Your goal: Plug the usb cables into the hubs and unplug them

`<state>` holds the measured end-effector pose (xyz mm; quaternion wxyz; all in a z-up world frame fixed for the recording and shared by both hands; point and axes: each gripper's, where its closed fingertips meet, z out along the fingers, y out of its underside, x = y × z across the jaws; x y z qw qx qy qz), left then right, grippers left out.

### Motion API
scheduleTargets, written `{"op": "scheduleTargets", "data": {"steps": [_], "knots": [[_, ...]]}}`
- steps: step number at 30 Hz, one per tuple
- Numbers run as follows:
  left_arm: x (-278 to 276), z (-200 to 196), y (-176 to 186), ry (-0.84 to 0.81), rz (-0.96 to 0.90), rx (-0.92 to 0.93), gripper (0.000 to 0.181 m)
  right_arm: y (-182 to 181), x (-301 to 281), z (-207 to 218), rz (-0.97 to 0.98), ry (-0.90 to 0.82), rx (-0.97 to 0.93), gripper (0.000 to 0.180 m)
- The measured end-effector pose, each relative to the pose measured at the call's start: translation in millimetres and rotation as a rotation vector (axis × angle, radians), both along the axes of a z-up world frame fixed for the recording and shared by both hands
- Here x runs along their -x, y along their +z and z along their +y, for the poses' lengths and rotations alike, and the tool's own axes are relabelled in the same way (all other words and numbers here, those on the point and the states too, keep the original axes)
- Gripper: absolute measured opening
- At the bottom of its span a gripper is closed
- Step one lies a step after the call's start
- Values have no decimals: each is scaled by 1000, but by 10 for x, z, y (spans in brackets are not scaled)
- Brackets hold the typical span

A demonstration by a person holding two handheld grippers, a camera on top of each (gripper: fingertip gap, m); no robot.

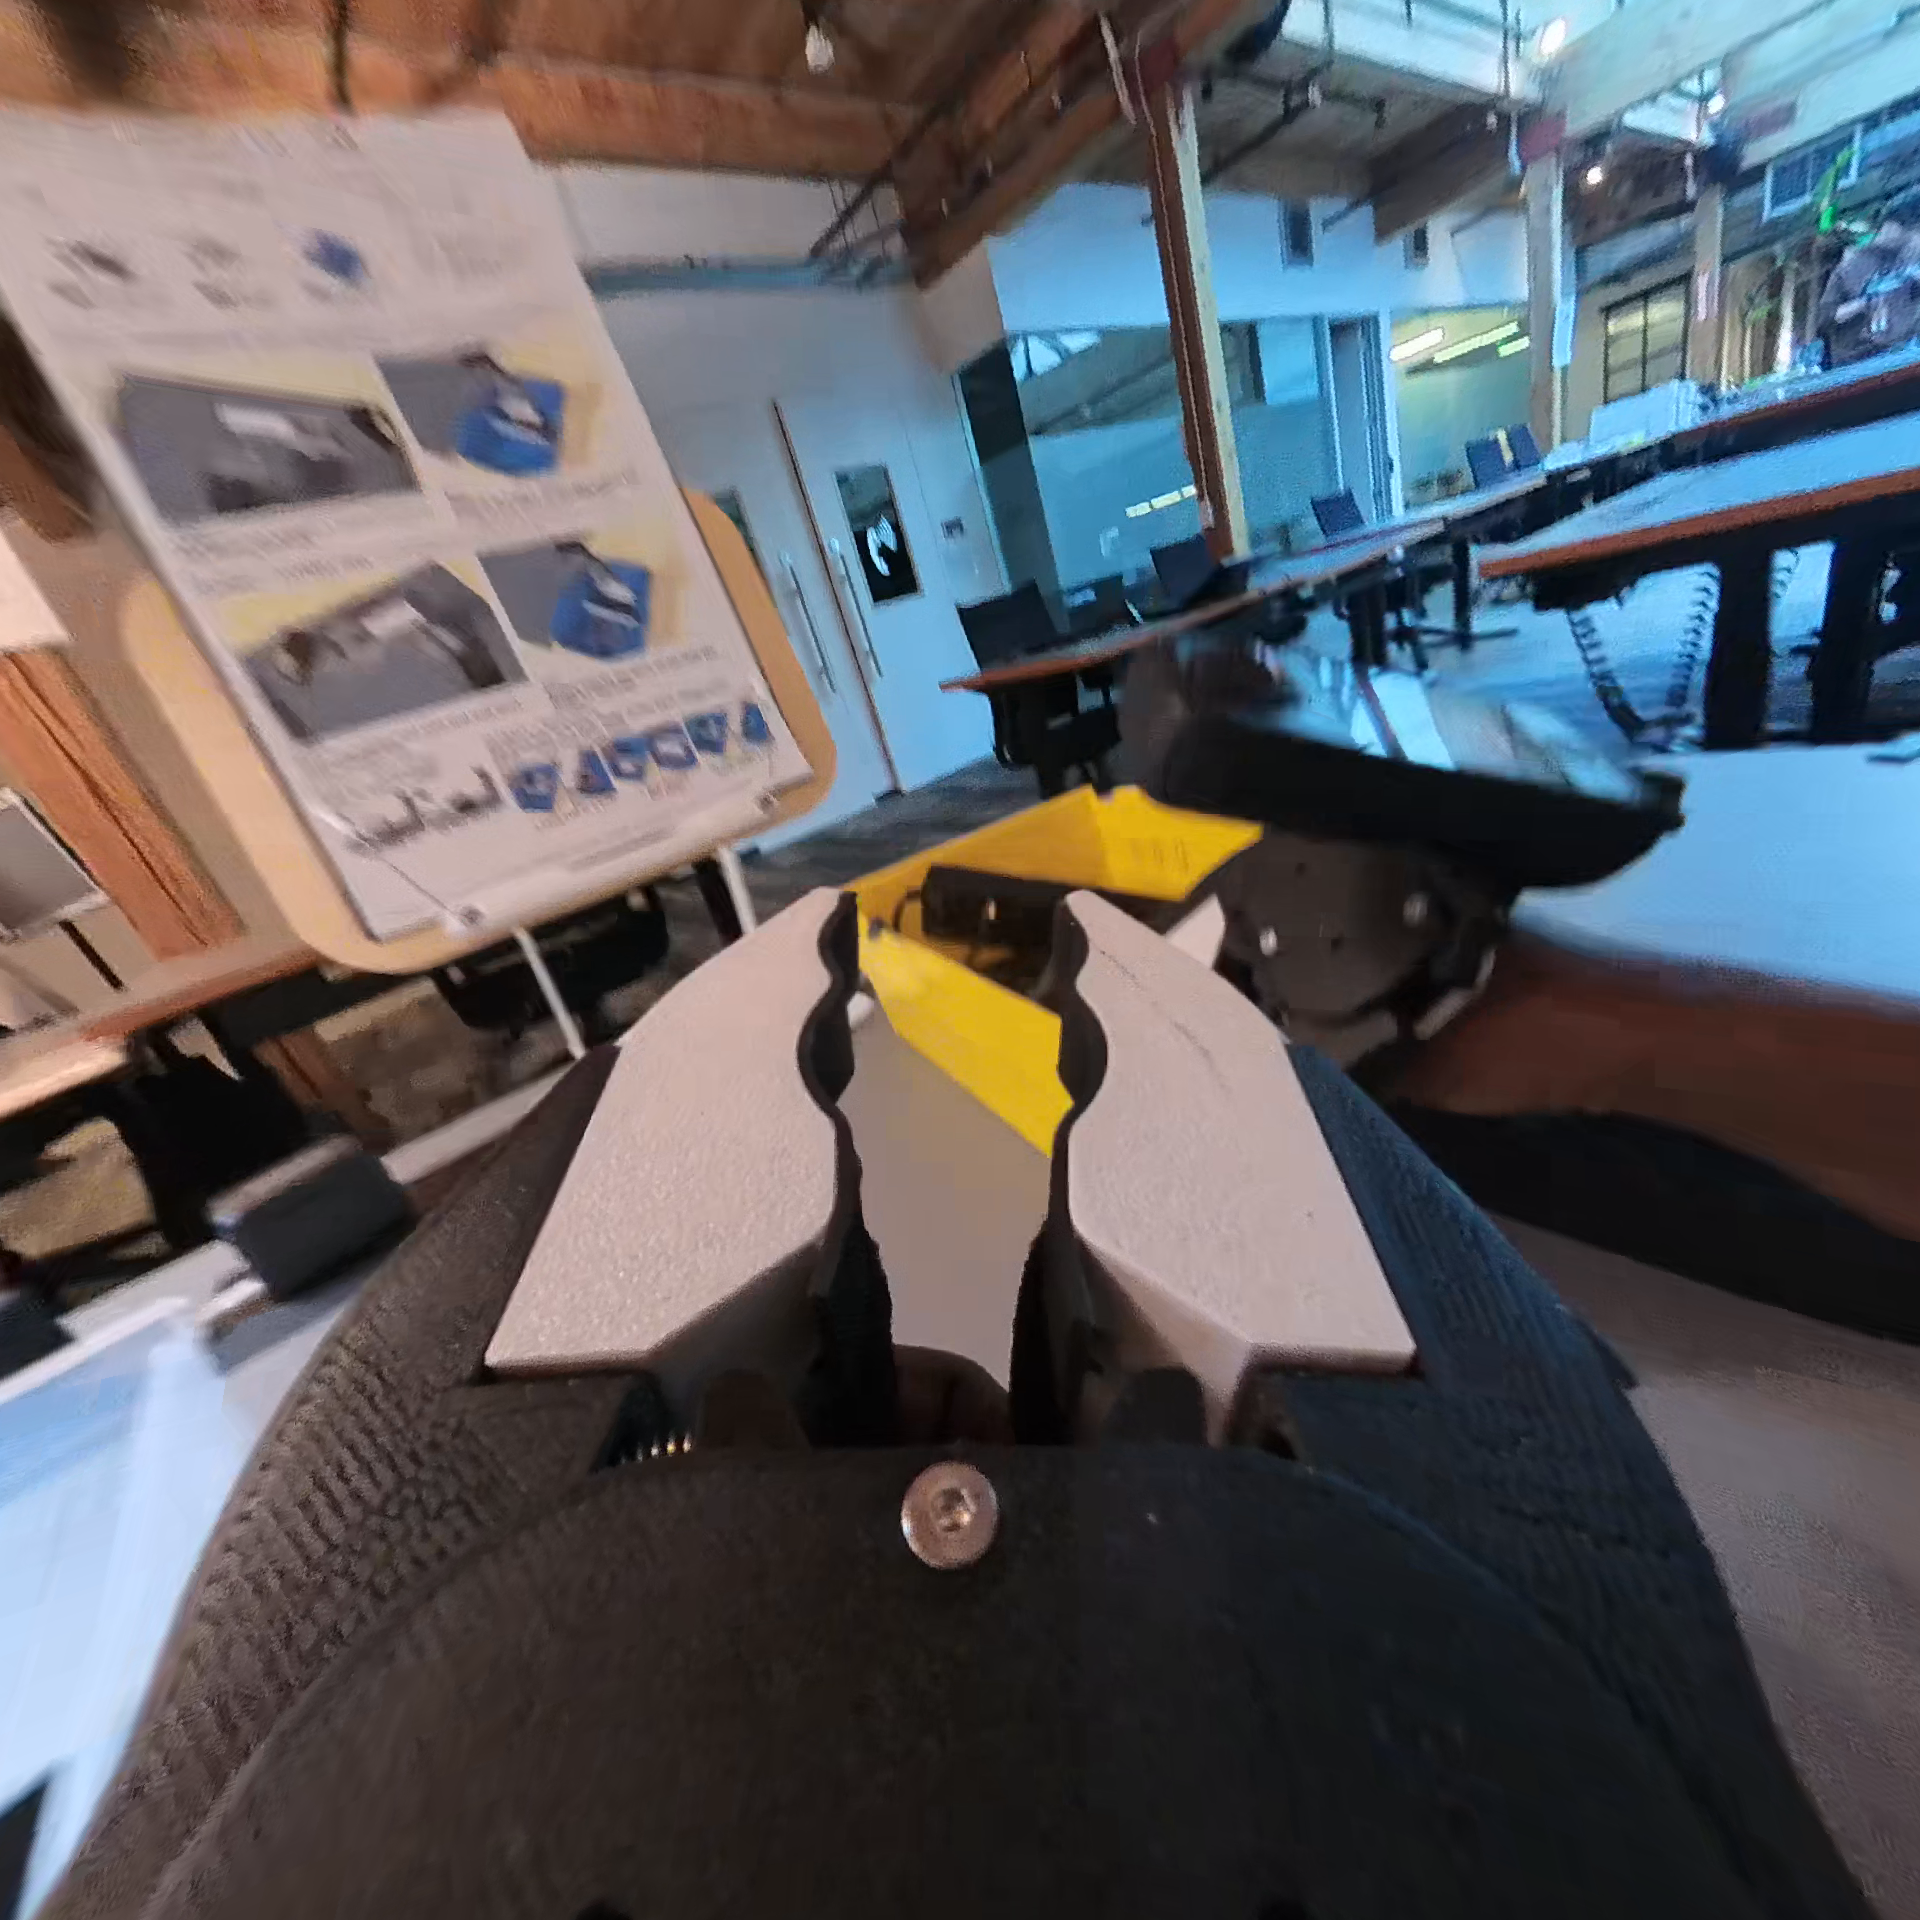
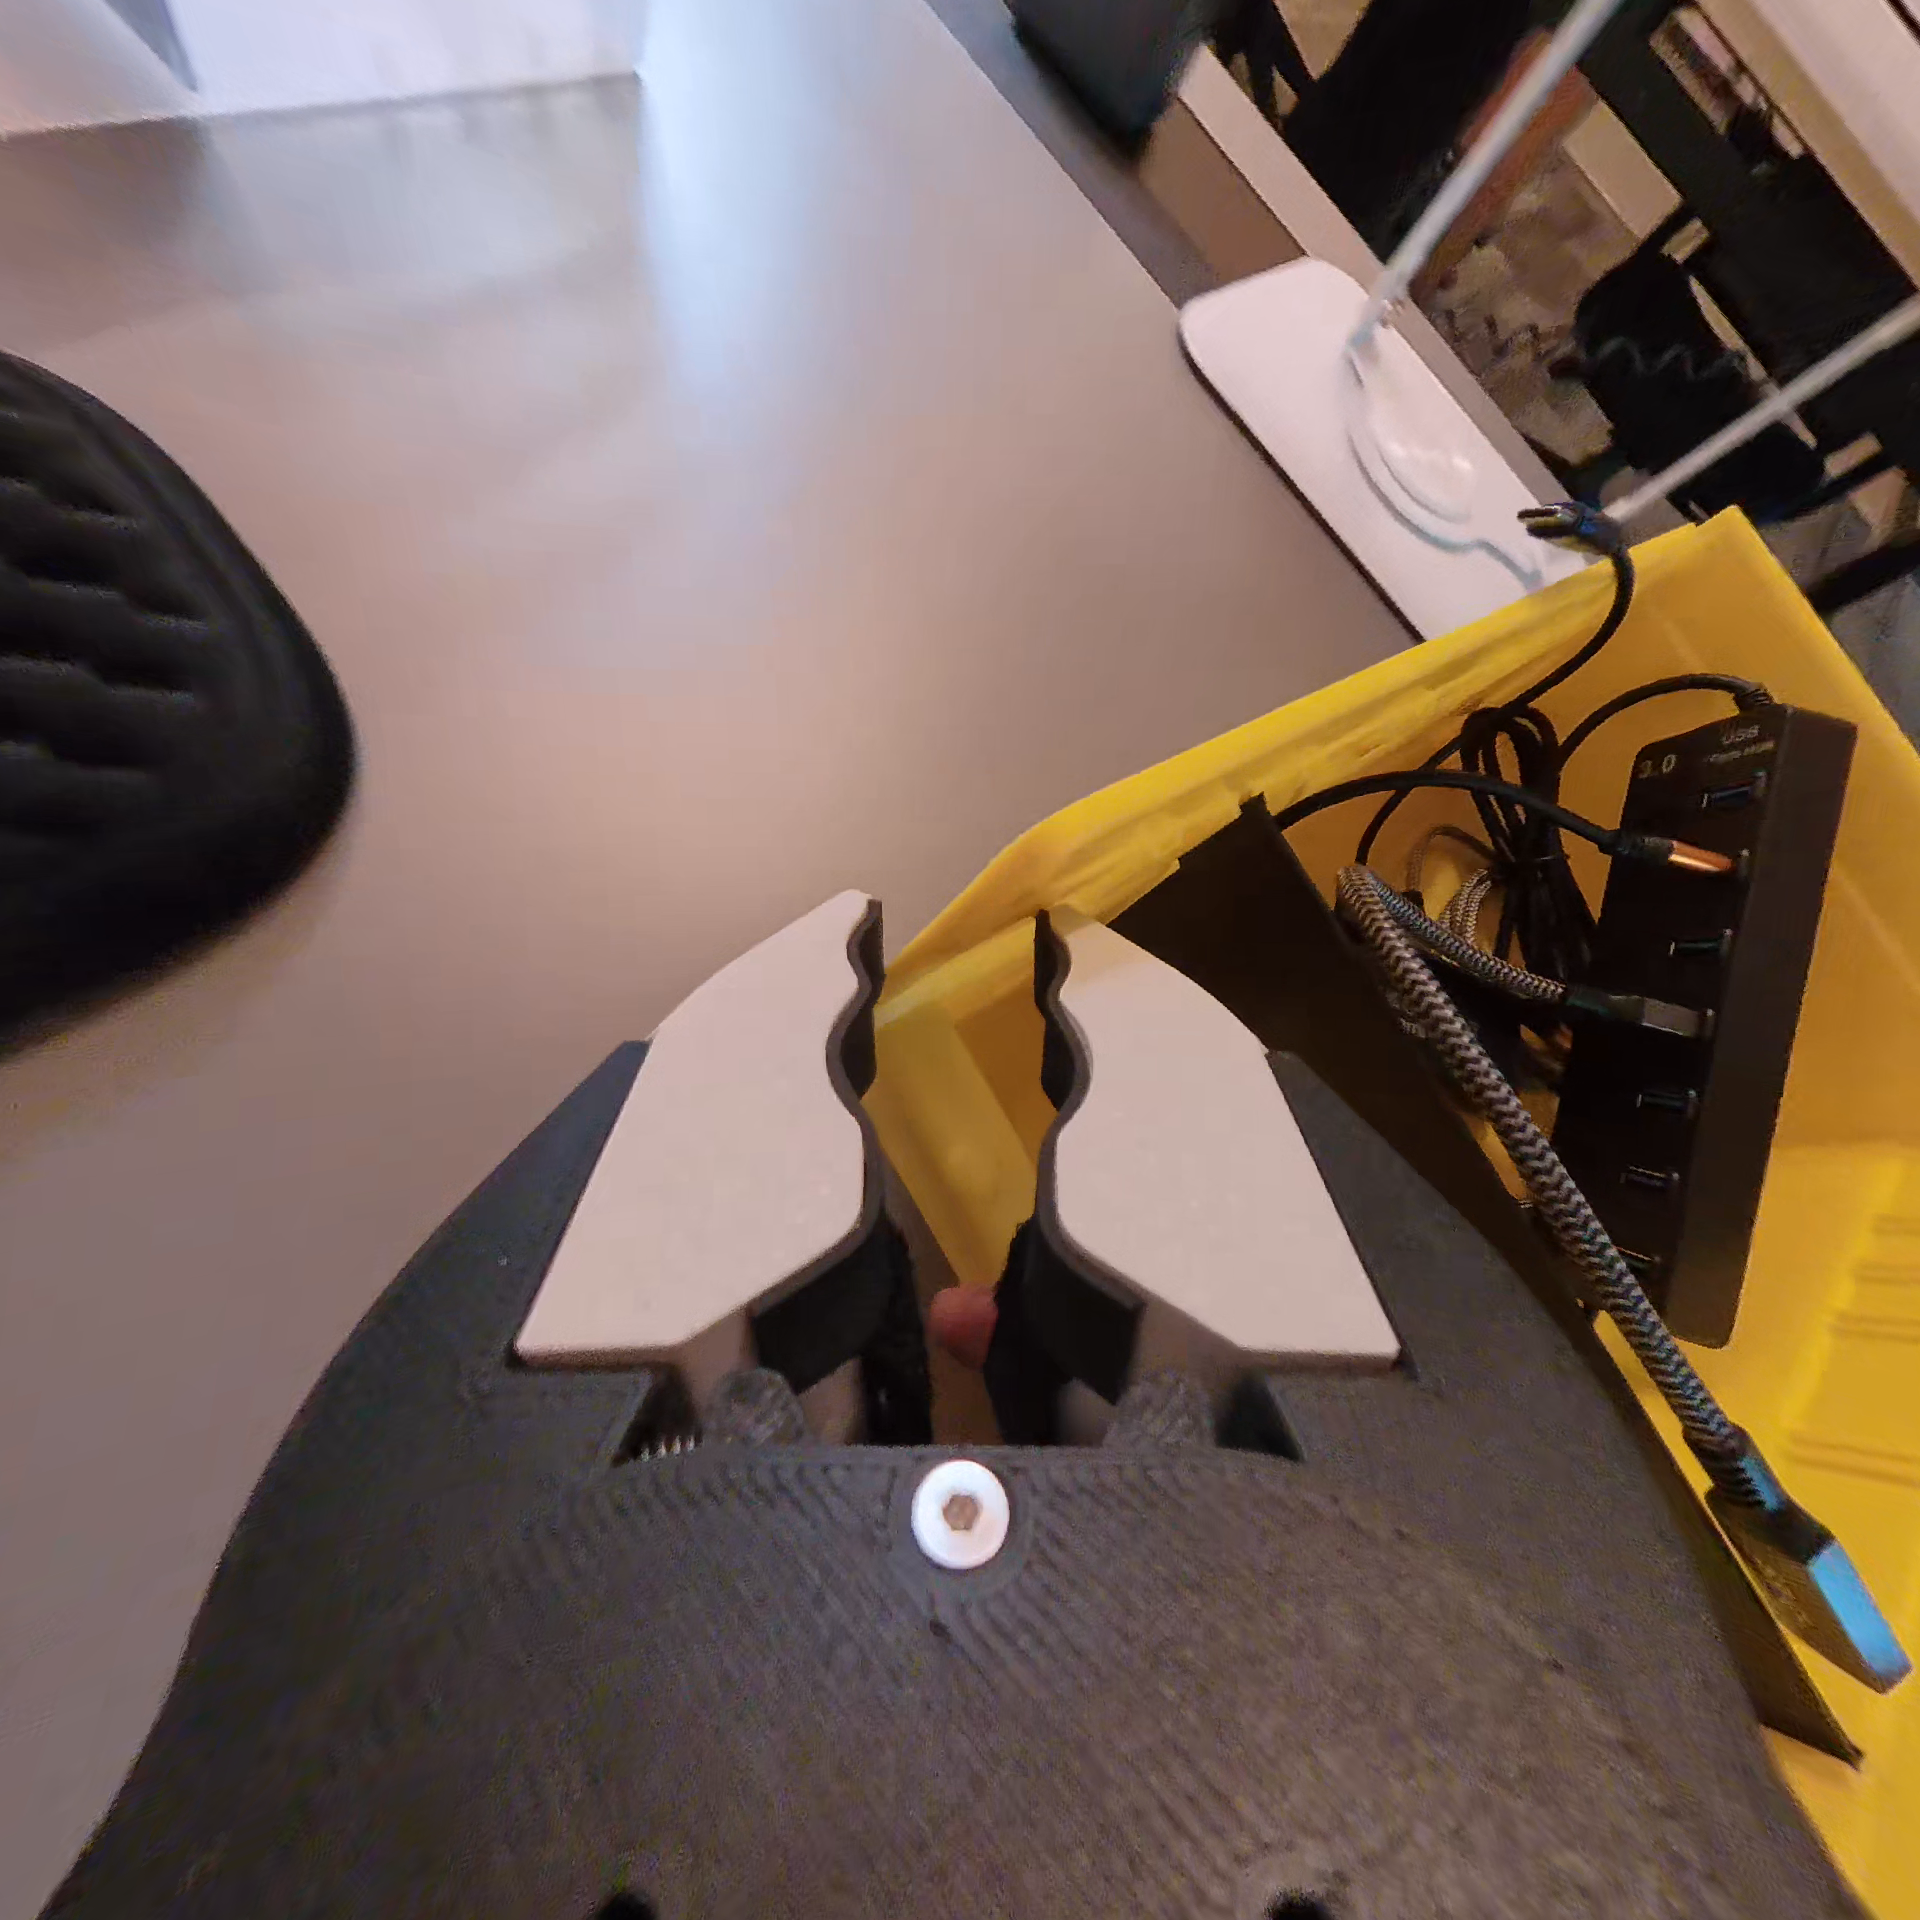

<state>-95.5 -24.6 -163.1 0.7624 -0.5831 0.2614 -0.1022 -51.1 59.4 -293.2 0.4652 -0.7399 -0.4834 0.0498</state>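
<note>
At left in the right wrist view, the dark body of the left gripper [image 2: 135, 707] hangs blurred over the bare grey table [image 2: 644, 436]; at centre the right gripper [image 2: 961, 935] points at the near wall of a yellow bin [image 2: 1049, 873], its grey fingers [image 2: 738, 1132] apart with nothing between them. To the right, inside the bin, a black USB hub [image 2: 1704, 1039] stands on edge with its row of ports facing a tangle of thin black cables [image 2: 1507, 790]. At least two plugs appear seated in it. A braided cable [image 2: 1538, 1153] runs down past the hub to a loose blue-tipped plug [image 2: 1829, 1600] lying on a black divider near the bin's front.

The left wrist view, blurred by motion, shows an instruction board [image 1: 395, 499] on an easel at left, then the left gripper [image 1: 961, 935] with its claw likewise parted and empty, the bin [image 1: 977, 1018] just ahead of the tips, and the right gripper [image 1: 1382, 831] beyond it to the right.

The step in hand looks like the approach: neither tool has yet taken a cable. The next move probably calls for one gripper to grasp the loose plug and the other to steady the hub.

Only the right view shows the hub, ports and cables; only the left shows the board and the long desks [image 1: 1662, 520] behind.
</note>
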Motion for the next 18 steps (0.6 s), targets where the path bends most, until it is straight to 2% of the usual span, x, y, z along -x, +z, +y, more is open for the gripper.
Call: {"op": "scheduleTargets", "data": {"steps": [4, 7, 11, 14, 17, 18], "knots": [[596, -218, 414, 127, 20, -115, 36, 3, 486, -144, 3, 91, -20, 29], [1289, -309, 541, 339, 77, -148, 36, 2, 833, -251, -13, 164, -25, 29], [2410, -488, 465, 671, 80, -72, 36, -1, 1309, -312, -59, 260, -36, 31], [2940, -684, 297, 712, -46, 35, 40, 0, 1601, -338, -63, 329, -26, 31], [3317, -841, 91, 730, -155, 120, 43, -1, 1828, -398, 13, 428, -2, 33], [3432, -873, 16, 756, -177, 143, 44, -30, 1877, -495, 36, 515, 30, 42]]}}
